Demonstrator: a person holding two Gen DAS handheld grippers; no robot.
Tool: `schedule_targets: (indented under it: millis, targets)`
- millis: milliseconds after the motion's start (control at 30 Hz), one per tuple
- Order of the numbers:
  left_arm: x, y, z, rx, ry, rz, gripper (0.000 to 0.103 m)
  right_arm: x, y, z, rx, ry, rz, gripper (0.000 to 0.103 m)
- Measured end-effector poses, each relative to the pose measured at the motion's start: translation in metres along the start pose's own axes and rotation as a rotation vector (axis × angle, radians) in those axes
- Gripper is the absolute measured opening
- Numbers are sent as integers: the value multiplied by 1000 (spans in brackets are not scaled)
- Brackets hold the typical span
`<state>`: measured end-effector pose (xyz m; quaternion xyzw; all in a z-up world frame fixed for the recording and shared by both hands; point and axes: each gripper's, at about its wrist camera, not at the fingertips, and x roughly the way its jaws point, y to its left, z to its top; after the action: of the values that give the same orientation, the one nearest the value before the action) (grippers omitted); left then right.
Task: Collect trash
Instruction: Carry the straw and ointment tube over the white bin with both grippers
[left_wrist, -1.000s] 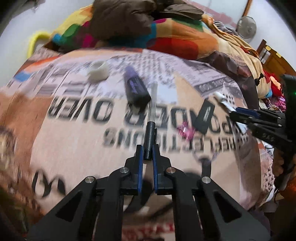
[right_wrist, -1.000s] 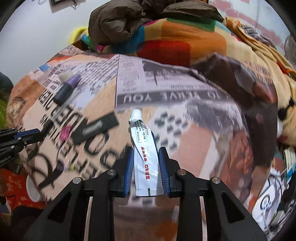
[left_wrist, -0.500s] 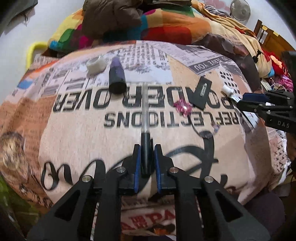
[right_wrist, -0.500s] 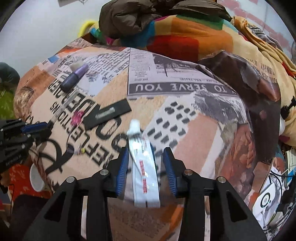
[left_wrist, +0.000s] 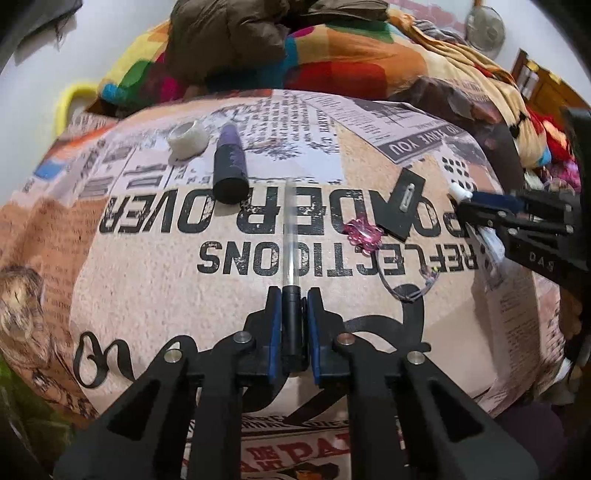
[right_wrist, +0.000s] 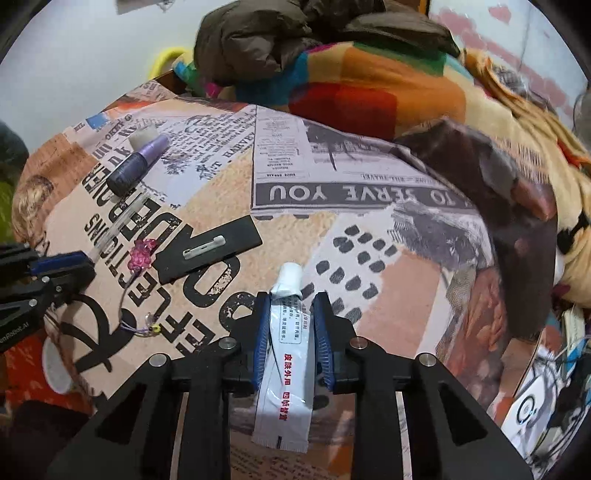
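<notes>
My left gripper (left_wrist: 293, 295) is closing on a pen (left_wrist: 291, 236) with a black end and a clear barrel. The pen points away over the newspaper-print blanket (left_wrist: 155, 280). My right gripper (right_wrist: 292, 301) is closing on a white ointment tube (right_wrist: 290, 354) with red print, its white cap forward. On the blanket lie a purple bottle (left_wrist: 229, 170) (right_wrist: 136, 170), a white ring (left_wrist: 187, 139), a black card with a pin (left_wrist: 404, 201) (right_wrist: 208, 253) and a pink bead charm on a cord (left_wrist: 362, 233) (right_wrist: 142, 254). Each view shows the other gripper at its side: the right gripper (left_wrist: 480, 206), the left gripper (right_wrist: 74, 266).
A colourful quilt (right_wrist: 369, 92) and a dark jacket (right_wrist: 266, 40) are piled at the far end of the bed. A fan (left_wrist: 484, 26) stands at the back right. Cables and clutter (right_wrist: 546, 376) lie below the bed's right edge.
The right jaws stood a little wider around the tube half a second ago and have drawn back in on it. The pen sits deeper between the left jaws than a second ago.
</notes>
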<state>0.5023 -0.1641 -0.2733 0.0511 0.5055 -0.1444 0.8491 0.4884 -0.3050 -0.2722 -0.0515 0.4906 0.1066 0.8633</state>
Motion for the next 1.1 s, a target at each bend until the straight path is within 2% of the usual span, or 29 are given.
schedule_targets:
  millis: [133,267,600,867,1100]
  targets:
    - [-3,1,-1,-40,16,-4,12,-7,-4,-2,56,17,40,21]
    - [-20,1,-7,-63,-9,-8,12,-27,-2,-6,64,-5,39,21]
    - [-106,16,-11,-108,-135,7,12,-102,23,10,40,-119,50,21]
    - [-180,38,-26,-147,-250,40,12,-161,71,24,-13,-227,73,21]
    - [-238,72,-57,-199,-327,82,12,-195,124,27,-89,-294,114,21]
